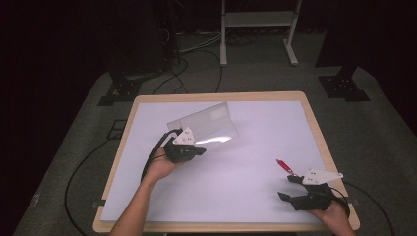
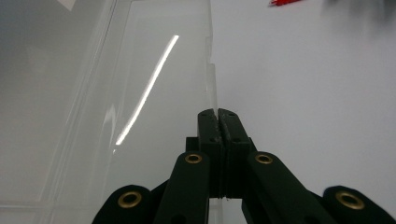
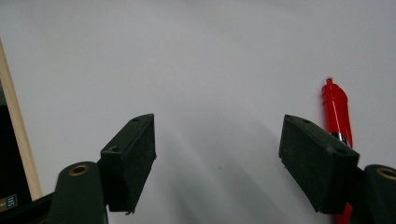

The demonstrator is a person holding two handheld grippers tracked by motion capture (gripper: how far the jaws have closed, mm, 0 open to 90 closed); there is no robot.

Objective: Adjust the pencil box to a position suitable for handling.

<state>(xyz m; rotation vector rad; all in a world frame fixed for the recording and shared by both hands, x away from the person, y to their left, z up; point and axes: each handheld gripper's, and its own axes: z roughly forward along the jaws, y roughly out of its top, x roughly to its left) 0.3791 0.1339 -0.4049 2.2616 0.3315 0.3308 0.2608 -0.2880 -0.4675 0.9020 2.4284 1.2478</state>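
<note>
L gripper sits at about 9 o'clock from table centre in the high view; its jaws are pressed fully together on the thin edge of a clear plastic box, so that edge is pinched between the pads; the box stands tilted, lifted off the white table at the gripped side, reaching from the gripper toward 12 o'clock; a bright light streak runs along its lower wall. In the left gripper view the box runs up to 11 o'clock from the closed jaws, the see-through wall edge rising straight from between them; whether its far side touches the table, can't tell.

R gripper is near the table's 5 o'clock corner, jaws spread wide w/ nothing between them, only bare table; a red pen lies flat just beside it at 11 o'clock, well apart from the box. In the right gripper view the pen lies by the right-hand jaw, at 2 o'clock, partly hidden behind it; the table's wooden rim shows at 9 o'clock.
</note>
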